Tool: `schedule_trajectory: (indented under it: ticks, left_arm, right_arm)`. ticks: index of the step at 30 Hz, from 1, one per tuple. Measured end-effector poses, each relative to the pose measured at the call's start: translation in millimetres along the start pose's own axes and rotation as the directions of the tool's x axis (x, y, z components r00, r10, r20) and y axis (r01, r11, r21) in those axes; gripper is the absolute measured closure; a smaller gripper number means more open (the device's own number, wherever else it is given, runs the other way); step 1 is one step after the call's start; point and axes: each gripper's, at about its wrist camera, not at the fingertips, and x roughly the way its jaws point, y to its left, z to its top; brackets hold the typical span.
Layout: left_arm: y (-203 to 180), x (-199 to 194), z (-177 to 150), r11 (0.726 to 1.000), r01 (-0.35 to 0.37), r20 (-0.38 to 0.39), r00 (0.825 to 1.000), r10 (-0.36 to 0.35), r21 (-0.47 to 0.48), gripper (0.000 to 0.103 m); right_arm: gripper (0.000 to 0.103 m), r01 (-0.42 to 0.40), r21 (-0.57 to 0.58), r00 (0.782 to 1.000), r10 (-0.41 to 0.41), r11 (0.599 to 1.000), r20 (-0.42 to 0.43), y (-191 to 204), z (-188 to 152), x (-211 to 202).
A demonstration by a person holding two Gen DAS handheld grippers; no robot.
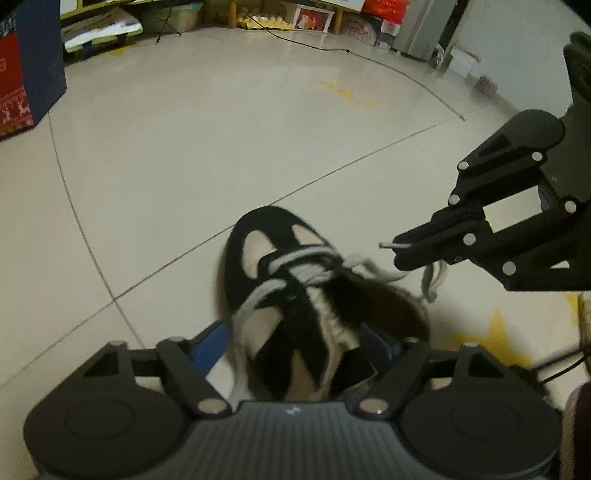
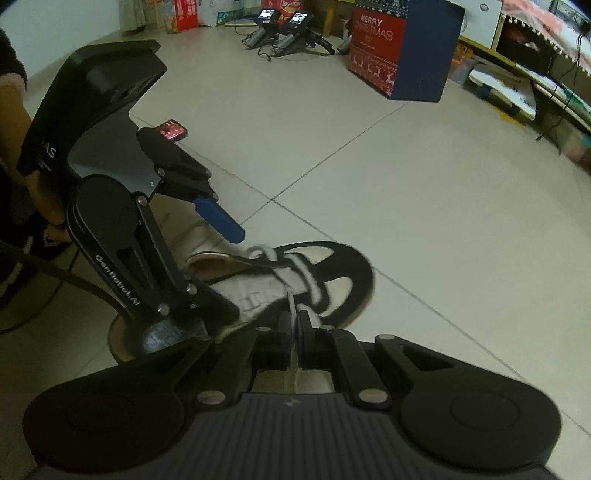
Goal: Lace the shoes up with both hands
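Observation:
A black and cream shoe [image 1: 280,295] with white laces lies on the tiled floor, toe pointing away in the left wrist view. My left gripper [image 1: 295,343] is open, its blue-padded fingers [image 1: 208,347] on either side of the shoe's heel end; whether they touch is unclear. My right gripper [image 2: 294,325] is shut on a white lace end [image 2: 291,304] leading from the shoe [image 2: 295,288]. In the left wrist view the right gripper [image 1: 397,251] holds the lace tip [image 1: 389,244] to the right of the shoe. The left gripper [image 2: 207,258] straddles the shoe's heel.
A blue and red Christmas box [image 2: 402,48] stands on the floor at the back. Handheld devices with cables [image 2: 284,37] lie beyond. A black cable [image 1: 369,59] runs across the floor. Shelves and boxes [image 1: 258,18] line the wall. A person's arm [image 2: 14,110] is at left.

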Motion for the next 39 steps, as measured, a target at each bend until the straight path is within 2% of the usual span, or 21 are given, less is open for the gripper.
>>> schedule_trajectory:
  ticks: [2, 5, 7, 14, 16, 19, 22, 23, 26, 27, 29, 32, 34, 39]
  left_arm:
    - [3, -2, 0, 1.000, -0.019, -0.006, 1.000, 0.019, -0.008, 0.041]
    - [8, -5, 1, 0.999, -0.022, 0.001, 1.000, 0.022, -0.038, 0.041]
    - [4, -6, 1, 0.999, -0.022, 0.011, 1.000, 0.023, -0.024, 0.045]
    - [-6, -14, -1, 0.999, -0.002, 0.057, 0.998, -0.001, 0.054, 0.079]
    - [5, -14, -4, 0.998, 0.037, 0.058, 0.998, -0.035, -0.042, 0.084]
    - [21, -14, -8, 0.978, 0.095, 0.065, 0.994, -0.085, -0.184, 0.088]
    - [38, -13, -12, 0.934, 0.153, 0.079, 0.988, -0.134, -0.324, 0.089]
    - [47, -12, -15, 0.897, 0.185, 0.083, 0.983, -0.166, -0.402, 0.089]
    - [73, -2, -28, 0.747, 0.263, 0.113, 0.963, -0.246, -0.610, 0.089]
    - [76, 1, -32, 0.712, 0.276, 0.123, 0.958, -0.261, -0.645, 0.088]
    - [78, 4, -34, 0.684, 0.285, 0.130, 0.954, -0.269, -0.672, 0.088]
    - [77, 2, -37, 0.679, 0.290, 0.140, 0.953, -0.269, -0.674, 0.088]
    - [78, 6, -35, 0.688, 0.295, 0.136, 0.951, -0.277, -0.663, 0.086]
    - [75, 9, -30, 0.758, 0.281, 0.114, 0.957, -0.266, -0.589, 0.081]
  right_arm:
    - [0.099, -0.007, 0.037, 1.000, 0.007, 0.999, 0.014, 0, -1, 3]
    - [0.099, -0.025, 0.103, 0.999, 0.020, 0.994, 0.045, 1, -2, 8]
    - [0.099, -0.030, 0.117, 0.998, 0.023, 0.993, 0.058, 3, -3, 12]
    - [0.099, -0.062, 0.158, 0.996, 0.051, 0.985, 0.074, -3, -1, 23]
    - [0.099, -0.063, 0.152, 0.996, 0.052, 0.986, 0.075, -2, 1, 26]
    - [0.099, -0.058, 0.132, 0.996, 0.048, 0.989, 0.079, 3, 3, 31]
    - [0.099, -0.049, 0.118, 0.996, 0.041, 0.992, 0.076, 8, 1, 36]
    - [0.099, -0.047, 0.115, 0.996, 0.038, 0.992, 0.075, 9, 1, 37]
    - [0.099, -0.040, 0.115, 0.997, 0.032, 0.993, 0.069, 10, 1, 39]
    - [0.099, -0.038, 0.115, 0.997, 0.030, 0.993, 0.066, 11, 1, 41]
    - [0.099, -0.040, 0.134, 0.998, 0.032, 0.990, 0.062, 10, 1, 45]
    - [0.099, -0.057, 0.152, 0.997, 0.050, 0.987, 0.052, 6, 2, 53]
    - [0.099, -0.062, 0.145, 0.997, 0.056, 0.987, 0.048, 6, 3, 55]
    - [0.099, -0.052, 0.094, 0.998, 0.048, 0.994, 0.047, 9, 7, 53]
